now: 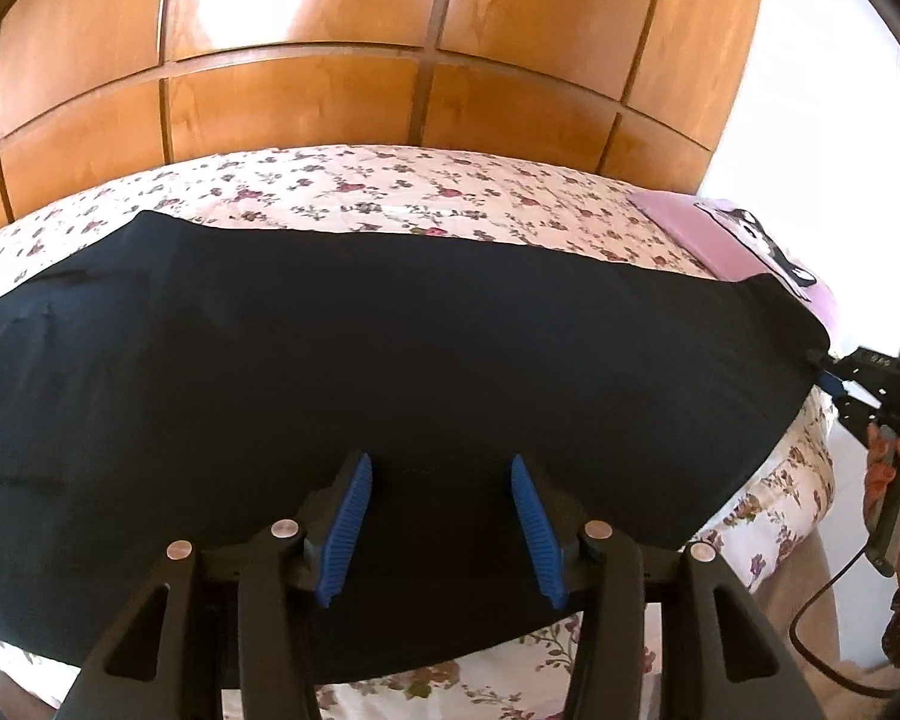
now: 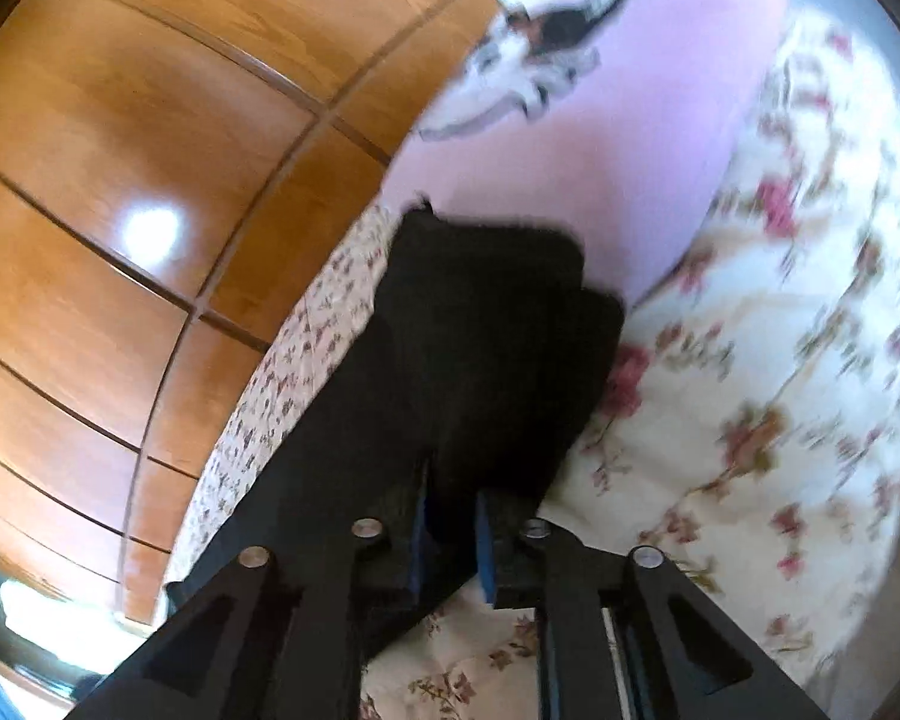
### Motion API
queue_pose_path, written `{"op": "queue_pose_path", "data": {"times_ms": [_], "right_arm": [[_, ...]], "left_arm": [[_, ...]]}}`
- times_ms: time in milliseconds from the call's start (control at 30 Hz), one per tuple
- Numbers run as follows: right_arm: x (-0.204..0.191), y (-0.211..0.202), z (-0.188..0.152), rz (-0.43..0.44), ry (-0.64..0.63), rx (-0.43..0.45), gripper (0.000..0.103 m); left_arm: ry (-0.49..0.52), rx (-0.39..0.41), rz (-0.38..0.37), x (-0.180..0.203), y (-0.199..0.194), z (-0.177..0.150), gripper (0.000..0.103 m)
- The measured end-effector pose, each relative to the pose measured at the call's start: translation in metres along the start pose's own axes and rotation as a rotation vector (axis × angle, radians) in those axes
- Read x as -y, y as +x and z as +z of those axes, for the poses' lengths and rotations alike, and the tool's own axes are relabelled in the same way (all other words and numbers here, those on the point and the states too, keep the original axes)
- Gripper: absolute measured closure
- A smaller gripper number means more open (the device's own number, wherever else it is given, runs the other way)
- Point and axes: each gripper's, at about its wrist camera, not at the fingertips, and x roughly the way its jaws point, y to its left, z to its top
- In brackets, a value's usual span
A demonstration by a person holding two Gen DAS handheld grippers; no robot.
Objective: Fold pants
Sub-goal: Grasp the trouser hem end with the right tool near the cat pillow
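Left wrist view: looking down on long dark navy fabric pants (image 1: pixel 390 360) spread flat across a bed with a cream floral-print bedspread (image 1: pixel 390 192). Left hand-held gripper (image 1: pixel 441 519) hovering over the near edge of the pants, blue ribbed pads (image 1: pixel 348 531) spread wide apart, nothing between them, so released. Glossy orange-brown wooden panelled wardrobe (image 1: pixel 330 48) right behind the bed. Pink pillow with a black-and-white cat picture (image 1: pixel 726 234) at the right end of the bed, just past the right end of the pants. Right hand-held gripper (image 1: pixel 831 381) at that same end of the pants, clamped on the corner of the fabric.

Right wrist view, pretty blurry: same right hand-held gripper (image 2: pixel 450 540) with blue pads (image 2: pixel 486 552) squeezed close around a bunched fold of the pants (image 2: pixel 480 348), lifted a bit off the bedspread (image 2: pixel 750 390). Pink pillow (image 2: pixel 600 120) beyond the pants, wardrobe (image 2: pixel 150 180) to the left of them.
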Motion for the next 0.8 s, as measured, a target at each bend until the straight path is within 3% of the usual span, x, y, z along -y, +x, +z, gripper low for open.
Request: {"op": "queue_pose_path", "data": {"times_ms": [100, 133, 167, 333, 433, 500, 533, 633, 800], "right_arm": [[0.006, -0.019, 0.005, -0.034, -0.002, 0.079, 0.065], [0.009, -0.022, 0.006, -0.05, -0.003, 0.086, 0.053], [0.013, -0.022, 0.009, -0.066, -0.002, 0.09, 0.05], [0.029, 0.001, 0.017, -0.061, 0.063, 0.015, 0.05], [0.025, 0.011, 0.021, 0.018, 0.083, 0.024, 0.051], [0.015, 0.02, 0.023, 0.038, 0.052, 0.007, 0.062], [0.009, 0.025, 0.024, 0.042, 0.032, -0.005, 0.081], [-0.002, 0.033, 0.028, -0.018, -0.008, -0.015, 0.084], [0.002, 0.038, 0.029, -0.05, 0.082, -0.035, 0.084]], "left_arm": [[0.003, 0.004, -0.006, 0.005, 0.0, 0.001, 0.054], [0.005, 0.007, -0.013, 0.007, 0.001, 0.002, 0.054], [0.01, 0.006, -0.02, 0.01, 0.002, 0.005, 0.054], [0.033, 0.002, -0.043, 0.026, 0.011, 0.021, 0.052], [0.065, -0.031, -0.037, 0.038, 0.024, 0.025, 0.052], [0.096, -0.059, -0.013, 0.045, 0.034, 0.024, 0.051], [0.118, -0.056, 0.003, 0.049, 0.035, 0.023, 0.05], [0.15, -0.053, 0.008, 0.055, 0.033, 0.021, 0.05], [0.049, -0.052, -0.003, 0.036, 0.024, 0.025, 0.05]]}}
